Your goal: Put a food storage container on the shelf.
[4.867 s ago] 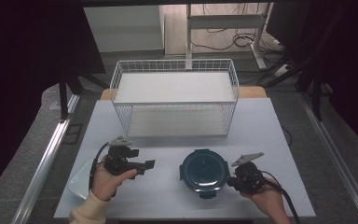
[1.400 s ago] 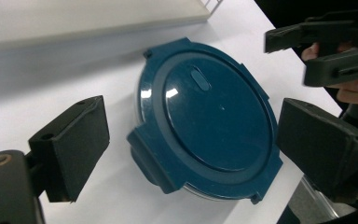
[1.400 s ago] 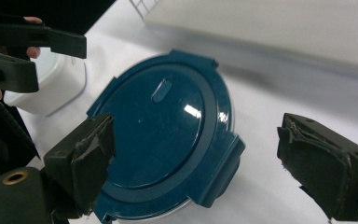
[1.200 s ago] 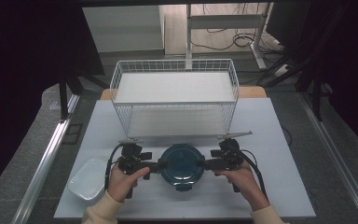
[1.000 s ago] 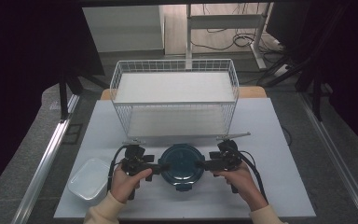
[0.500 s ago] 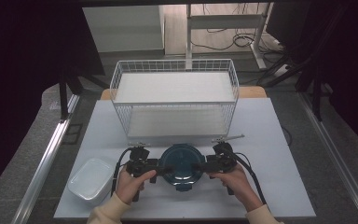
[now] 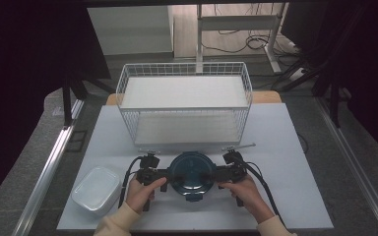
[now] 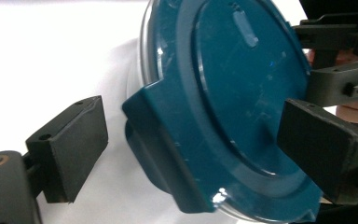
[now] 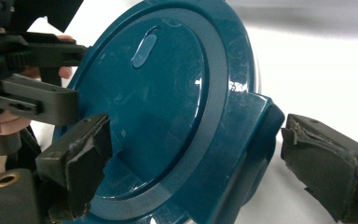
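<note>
A round container with a dark teal lid (image 7: 192,172) sits near the table's front edge. My left gripper (image 7: 166,174) is at its left side and my right gripper (image 7: 217,173) at its right. In the left gripper view the lid (image 8: 242,93) is close up; the left gripper (image 8: 196,149) is open, its jaws straddling a lid latch tab (image 8: 163,149) with a gap on the left. In the right gripper view the right gripper (image 9: 200,163) is open around the opposite latch tab (image 9: 247,140) of the lid (image 9: 158,107).
A white wire basket (image 7: 184,105) stands behind the container on the white table (image 7: 285,147). A clear lidded box (image 7: 96,189) lies at the front left. A thin rod (image 7: 238,146) rests by the basket's front right. Across the lid I see the other gripper (image 8: 340,60).
Both grippers have come in from the sides to the teal-lidded container, which now sits further left than 4.9 s ago. Over the last second it has edged slightly toward the basket.
</note>
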Available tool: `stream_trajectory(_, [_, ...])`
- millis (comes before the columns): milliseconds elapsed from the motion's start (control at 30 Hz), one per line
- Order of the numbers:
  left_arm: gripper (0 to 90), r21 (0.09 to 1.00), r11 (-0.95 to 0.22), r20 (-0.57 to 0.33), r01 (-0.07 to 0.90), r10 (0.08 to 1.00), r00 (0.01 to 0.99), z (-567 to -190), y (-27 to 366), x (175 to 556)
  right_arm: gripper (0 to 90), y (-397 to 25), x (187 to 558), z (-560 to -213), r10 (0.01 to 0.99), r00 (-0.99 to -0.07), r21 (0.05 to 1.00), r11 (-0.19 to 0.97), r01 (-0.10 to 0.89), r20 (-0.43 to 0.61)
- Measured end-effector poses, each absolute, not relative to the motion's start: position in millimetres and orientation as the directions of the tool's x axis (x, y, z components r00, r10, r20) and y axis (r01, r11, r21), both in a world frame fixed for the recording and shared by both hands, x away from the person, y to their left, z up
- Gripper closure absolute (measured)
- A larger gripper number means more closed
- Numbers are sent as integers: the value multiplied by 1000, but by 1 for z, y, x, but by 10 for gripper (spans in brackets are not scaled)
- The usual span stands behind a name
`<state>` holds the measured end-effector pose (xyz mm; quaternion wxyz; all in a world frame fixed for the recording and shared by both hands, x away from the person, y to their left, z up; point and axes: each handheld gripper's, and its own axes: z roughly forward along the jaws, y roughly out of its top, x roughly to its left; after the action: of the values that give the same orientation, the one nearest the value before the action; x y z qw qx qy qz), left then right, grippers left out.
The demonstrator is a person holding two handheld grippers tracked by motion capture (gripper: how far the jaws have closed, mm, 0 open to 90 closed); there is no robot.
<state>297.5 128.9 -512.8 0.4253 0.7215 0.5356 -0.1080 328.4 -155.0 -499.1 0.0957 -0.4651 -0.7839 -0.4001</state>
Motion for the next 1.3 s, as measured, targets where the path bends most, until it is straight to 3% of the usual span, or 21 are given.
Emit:
stream_trajectory(300, [160,469,-52,-678,882,618,398,-517,127,298,112,-154,328,-504,647,-501,499,208,841,575])
stream_trajectory(500, [186,464,-45,-678,885,625,388,-516,128,298,147,-152,328,-506,638,-461,464,179,868,617])
stream_trajectory(633, [206,451,-33,-684,892,629,370,-515,129,298,222,-158,330,-505,633,-424,444,139,885,648])
stream_trajectory(1300, [354,476,2,-682,879,632,368,-496,133,285,356,-169,313,-484,645,-449,523,89,848,619])
